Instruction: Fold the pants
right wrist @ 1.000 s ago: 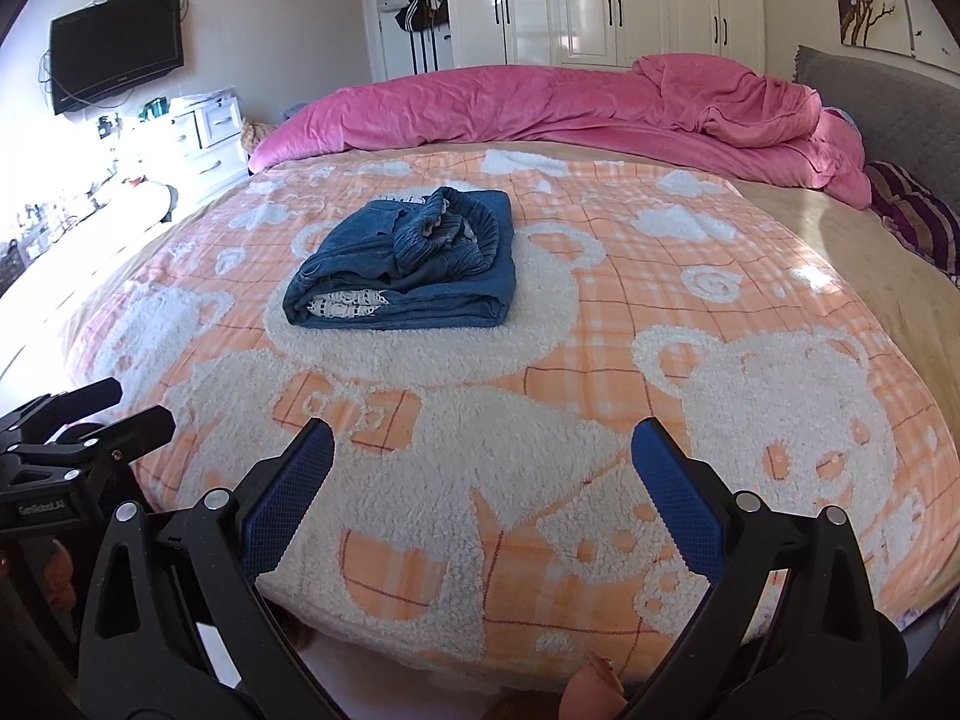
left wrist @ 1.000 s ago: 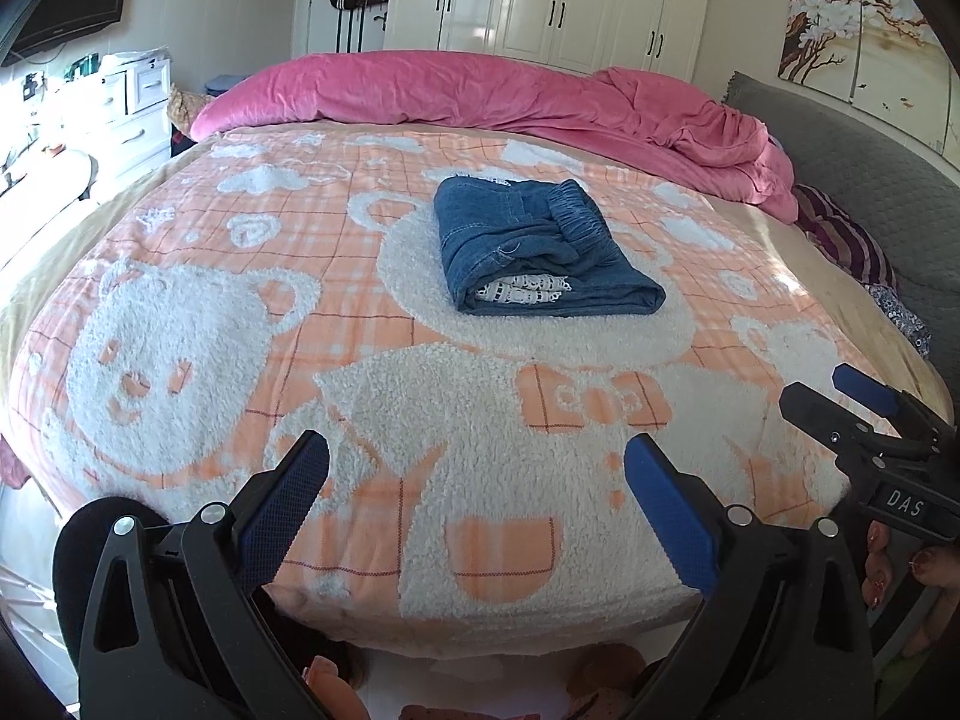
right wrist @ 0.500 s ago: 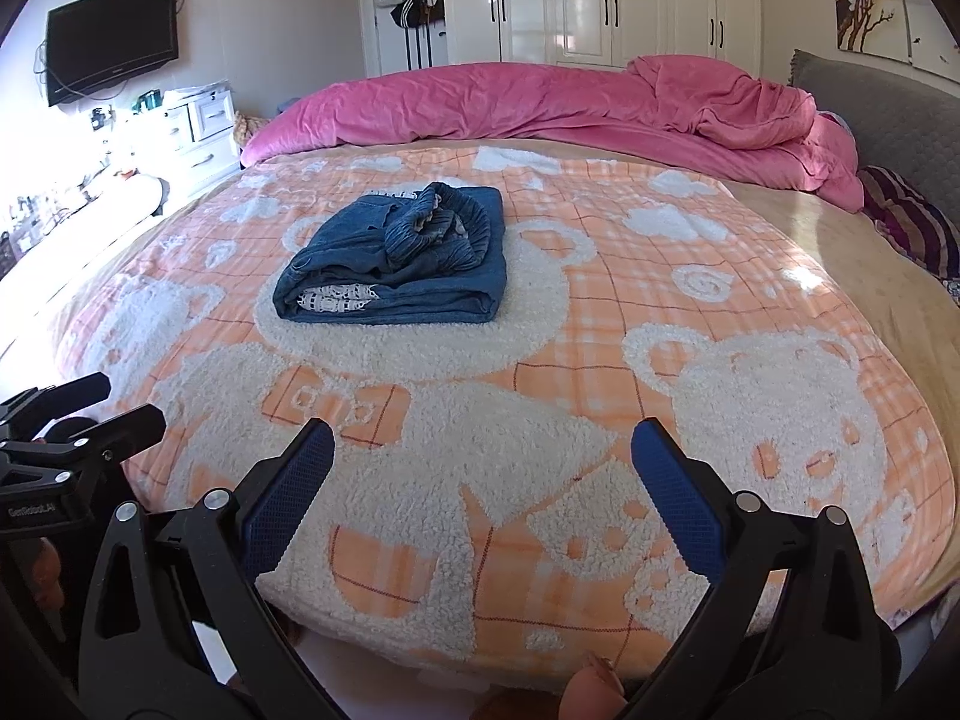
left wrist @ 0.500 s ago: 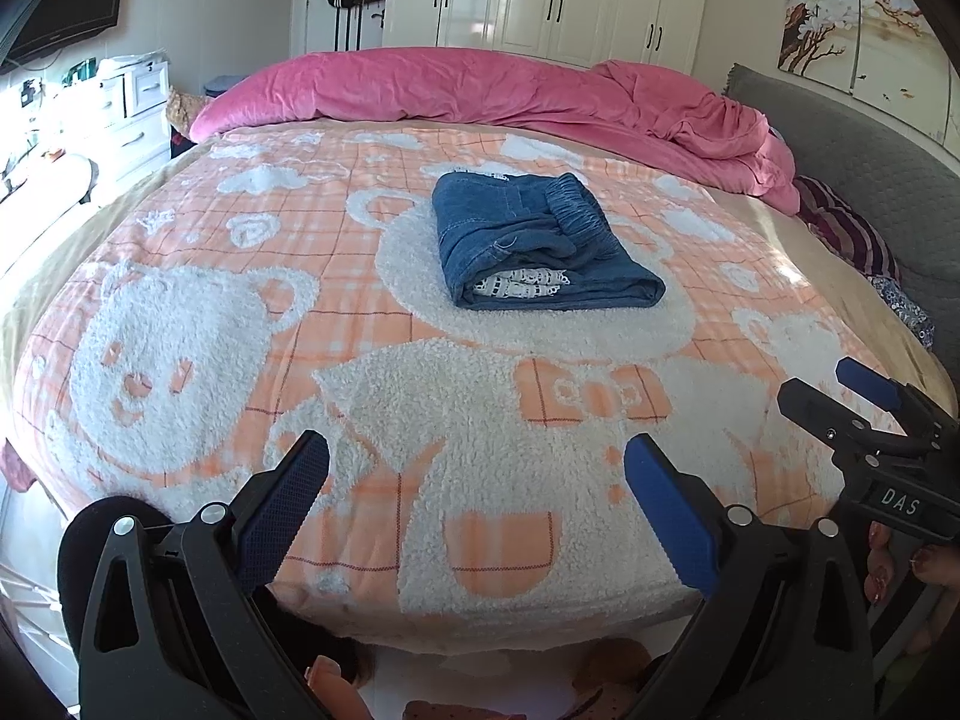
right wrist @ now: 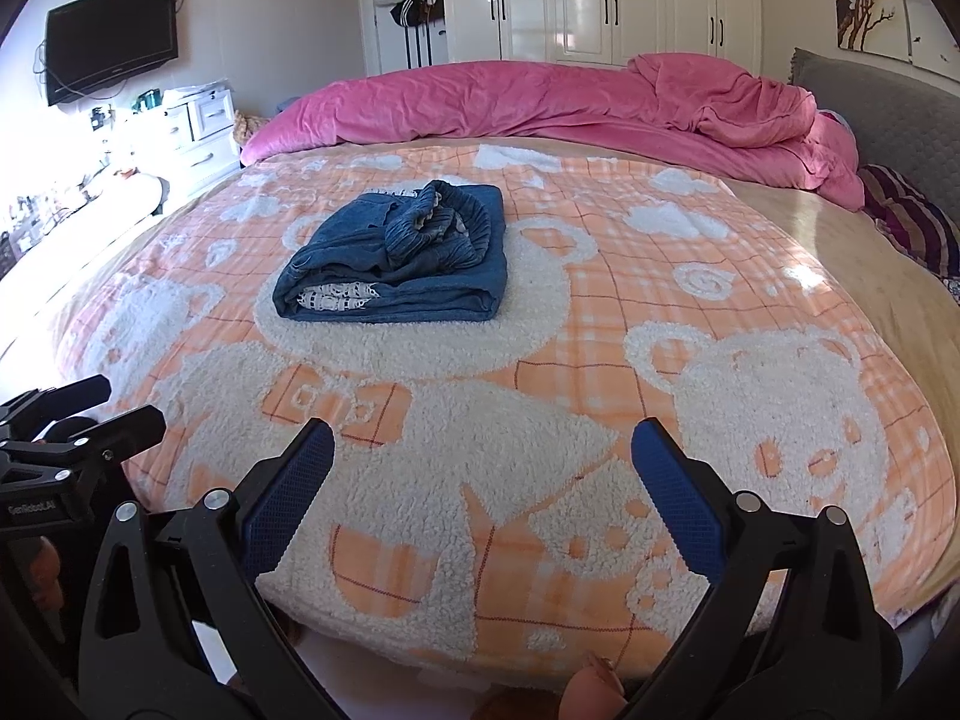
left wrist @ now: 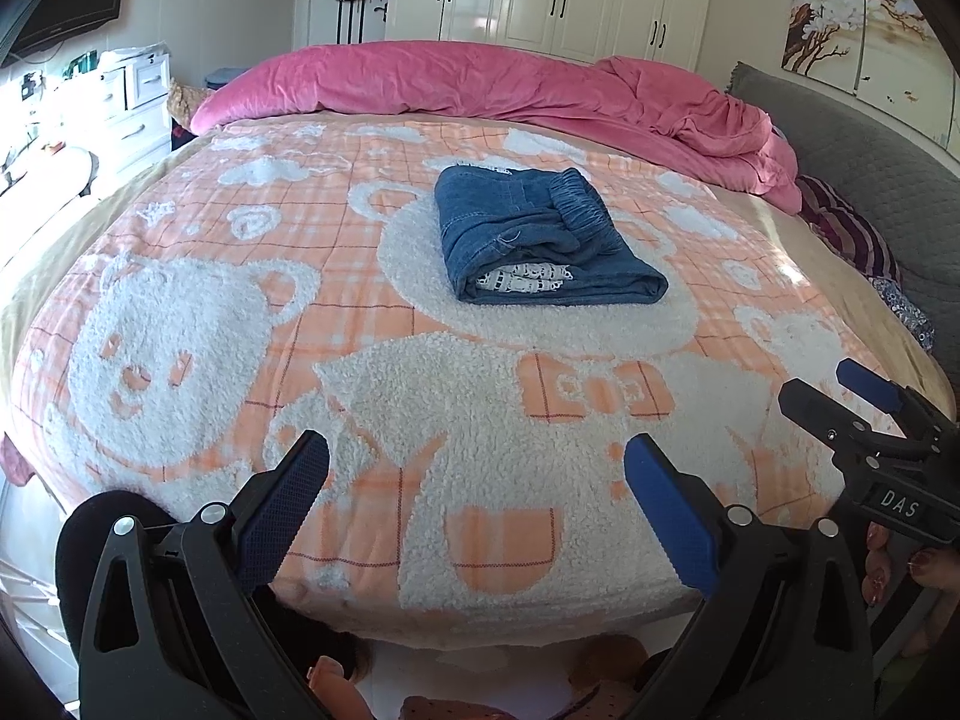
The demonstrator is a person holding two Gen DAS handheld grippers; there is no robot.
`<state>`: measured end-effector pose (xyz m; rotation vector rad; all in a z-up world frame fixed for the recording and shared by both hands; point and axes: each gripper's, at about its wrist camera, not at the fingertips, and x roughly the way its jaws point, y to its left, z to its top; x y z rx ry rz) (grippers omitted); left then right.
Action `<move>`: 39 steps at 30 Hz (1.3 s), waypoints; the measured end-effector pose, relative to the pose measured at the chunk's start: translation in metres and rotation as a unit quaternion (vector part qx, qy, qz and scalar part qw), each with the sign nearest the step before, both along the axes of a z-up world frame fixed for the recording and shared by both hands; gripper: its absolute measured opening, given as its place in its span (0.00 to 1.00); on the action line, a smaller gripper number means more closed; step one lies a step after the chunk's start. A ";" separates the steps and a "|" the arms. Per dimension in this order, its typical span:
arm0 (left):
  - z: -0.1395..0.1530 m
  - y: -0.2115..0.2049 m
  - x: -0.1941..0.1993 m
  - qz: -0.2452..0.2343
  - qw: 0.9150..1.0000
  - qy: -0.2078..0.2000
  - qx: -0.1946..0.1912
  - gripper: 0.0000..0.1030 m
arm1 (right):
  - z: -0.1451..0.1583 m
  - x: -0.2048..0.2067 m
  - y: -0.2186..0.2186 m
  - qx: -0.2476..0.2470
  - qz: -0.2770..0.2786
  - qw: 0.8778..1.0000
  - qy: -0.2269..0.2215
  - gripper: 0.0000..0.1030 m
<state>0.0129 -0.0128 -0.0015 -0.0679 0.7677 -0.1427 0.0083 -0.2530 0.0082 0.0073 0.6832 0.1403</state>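
The blue denim pants (left wrist: 540,240) lie folded in a compact stack in the middle of the bed, with a white patterned lining showing at the near edge. They also show in the right wrist view (right wrist: 402,264). My left gripper (left wrist: 477,480) is open and empty above the near edge of the bed, well short of the pants. My right gripper (right wrist: 483,468) is open and empty, also at the near edge. Each gripper shows at the side of the other's view: the right gripper (left wrist: 840,396) and the left gripper (right wrist: 90,408).
An orange and white bear-pattern blanket (left wrist: 240,312) covers the bed. A pink duvet (left wrist: 510,84) is bunched along the far side. A grey headboard (left wrist: 870,168) and striped pillow (left wrist: 852,234) are at the right. White drawers (right wrist: 198,126) and a wall TV (right wrist: 114,54) are at the left.
Both grippers have drawn back slightly from the bed and stay open. The folded pants have not moved.
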 end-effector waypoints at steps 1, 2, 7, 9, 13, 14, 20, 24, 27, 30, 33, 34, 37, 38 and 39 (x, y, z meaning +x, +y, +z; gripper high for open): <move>0.000 0.000 0.000 0.001 1.000 0.000 0.001 0.96 | 0.000 0.000 0.000 0.000 0.000 1.000 0.001 0.91; 0.000 0.000 0.000 0.001 1.000 0.001 0.001 0.96 | 0.000 0.000 0.000 0.000 0.000 1.000 0.001 0.91; 0.000 0.000 -0.001 0.003 1.000 0.001 0.000 0.96 | 0.000 0.000 0.000 0.000 0.000 1.000 0.000 0.91; 0.000 0.000 -0.001 0.004 1.000 0.001 0.002 0.96 | -0.001 0.000 0.000 -0.001 -0.001 1.000 0.002 0.91; 0.001 -0.001 -0.002 0.006 1.000 0.001 0.005 0.96 | 0.000 0.000 0.001 -0.001 0.000 1.000 0.001 0.91; 0.001 -0.001 -0.002 0.006 1.000 0.001 0.005 0.96 | 0.000 0.000 0.001 -0.001 -0.001 1.000 0.001 0.91; 0.001 0.000 -0.002 0.008 1.000 0.004 0.005 0.96 | 0.000 0.000 0.000 0.000 -0.001 1.000 0.001 0.91; 0.001 0.001 -0.002 0.010 1.000 0.005 0.003 0.96 | -0.001 0.000 0.001 -0.001 -0.001 1.000 0.003 0.91; 0.000 0.002 -0.001 0.009 1.000 0.005 0.001 0.96 | -0.001 0.000 0.000 0.000 -0.001 1.000 0.003 0.91; 0.000 0.002 -0.001 0.009 1.000 0.005 0.001 0.96 | -0.002 0.000 0.000 0.000 -0.001 1.000 0.003 0.91; 0.000 0.002 -0.001 0.011 1.000 0.005 0.001 0.96 | -0.003 -0.001 0.000 -0.001 -0.002 1.000 0.004 0.91; 0.000 0.003 -0.002 0.012 1.000 0.005 0.001 0.96 | -0.003 -0.002 0.000 -0.002 -0.001 1.000 0.004 0.91; -0.001 0.003 -0.002 0.013 1.000 0.007 0.001 0.96 | -0.003 -0.002 0.000 -0.002 -0.002 1.000 0.004 0.91; -0.001 0.003 -0.002 0.013 1.000 0.008 0.000 0.96 | -0.003 -0.002 0.000 -0.001 -0.002 1.000 0.004 0.91; -0.001 0.003 -0.002 0.014 1.000 0.008 0.000 0.96 | -0.003 -0.001 0.001 -0.001 -0.001 1.000 0.004 0.91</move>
